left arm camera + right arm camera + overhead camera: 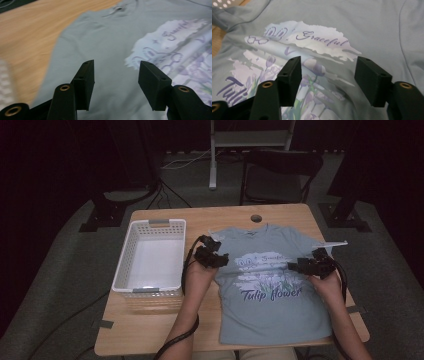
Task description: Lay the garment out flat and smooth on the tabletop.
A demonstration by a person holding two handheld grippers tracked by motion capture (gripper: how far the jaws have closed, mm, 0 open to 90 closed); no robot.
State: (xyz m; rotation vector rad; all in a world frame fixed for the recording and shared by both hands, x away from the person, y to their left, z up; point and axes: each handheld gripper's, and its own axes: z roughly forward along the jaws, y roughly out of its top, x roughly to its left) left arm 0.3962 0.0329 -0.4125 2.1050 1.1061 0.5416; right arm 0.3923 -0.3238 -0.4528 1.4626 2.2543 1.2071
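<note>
While the shirt point(272, 285) lies flat and unfolded on the table point(160, 325) beside the basket point(150, 257), my left claw point(216, 261) and right claw point(300, 266) hover over it, jaws wide, gripping nothing, so all the folding seems ahead.

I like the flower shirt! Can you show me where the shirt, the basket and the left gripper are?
shirt point(280, 315): high view, plain lower front.
basket point(122, 257): high view, left wall.
left gripper point(116, 75): left gripper view, gap between its open jaws.
</note>
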